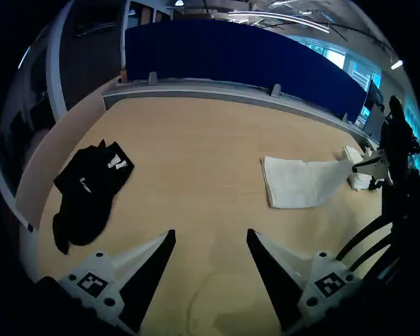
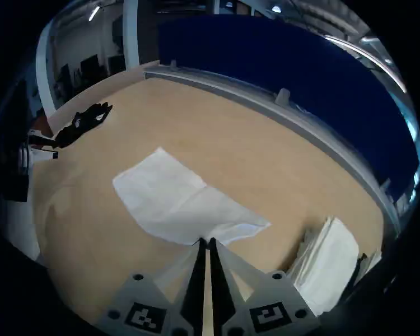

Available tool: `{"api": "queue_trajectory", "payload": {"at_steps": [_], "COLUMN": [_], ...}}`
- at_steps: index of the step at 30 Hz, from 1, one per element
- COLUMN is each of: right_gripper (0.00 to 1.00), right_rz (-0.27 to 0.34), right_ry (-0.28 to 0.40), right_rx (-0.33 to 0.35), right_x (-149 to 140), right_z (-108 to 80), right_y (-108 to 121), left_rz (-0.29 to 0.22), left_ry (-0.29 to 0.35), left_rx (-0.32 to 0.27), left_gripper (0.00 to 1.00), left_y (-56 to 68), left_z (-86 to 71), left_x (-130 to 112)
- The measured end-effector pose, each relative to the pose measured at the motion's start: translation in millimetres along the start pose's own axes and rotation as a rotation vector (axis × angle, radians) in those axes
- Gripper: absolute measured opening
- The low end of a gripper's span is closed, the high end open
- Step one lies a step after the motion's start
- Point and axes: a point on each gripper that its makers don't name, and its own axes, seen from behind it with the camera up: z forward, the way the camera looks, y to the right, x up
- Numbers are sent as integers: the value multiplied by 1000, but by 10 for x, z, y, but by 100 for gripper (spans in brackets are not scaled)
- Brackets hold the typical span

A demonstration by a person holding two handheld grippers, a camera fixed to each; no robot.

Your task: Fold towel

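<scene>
The right claw (image 2: 205,242) is pressed nearly shut, its two fingers meeting at the near edge of the white towel (image 2: 176,204). That edge draws up into a point between the tips, which suggests the claw has pinched a corner so it can be carried across for a fold. The rest of the towel lies flat on the worktop (image 1: 199,140), spread out with one soft crease running across it, so the fold appears barely begun. The left claw (image 1: 210,232) hangs over bare wood with its fingers spread wide and nothing between them. It is well apart from the towel and probably waiting to take another corner or pin the cloth down. A crumpled black garment (image 1: 89,190) sits off to the far side, out of the working area. A stack of folded white cloths (image 2: 327,263) lies just beside the right claw, likely the pile for finished pieces. The worktop is pale, smooth wood grain that should let the fabric slide easily. Along its back edge runs a grey rail (image 1: 210,89) carrying a dark blue partition (image 1: 238,56), with office space, windows and strip ceiling lights beyond.
</scene>
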Motion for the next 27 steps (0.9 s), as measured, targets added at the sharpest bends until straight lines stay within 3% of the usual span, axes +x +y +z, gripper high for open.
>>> {"api": "queue_trajectory", "payload": {"at_steps": [13, 21, 27], "right_gripper": [5, 5, 5], "right_rz": [-75, -167, -227], "right_ry": [2, 10, -13], "right_rx": [37, 106, 172], "right_x": [431, 795, 892], "right_z": [167, 409, 750], "right_y": [-233, -711, -1154], "left_rz": [-20, -45, -62], "left_ry": [6, 15, 18], "left_rx": [-13, -10, -9], "left_gripper": [94, 94, 94], "left_y": [-20, -97, -128], "left_z": [-90, -135, -172], "left_x": [-51, -75, -111]}}
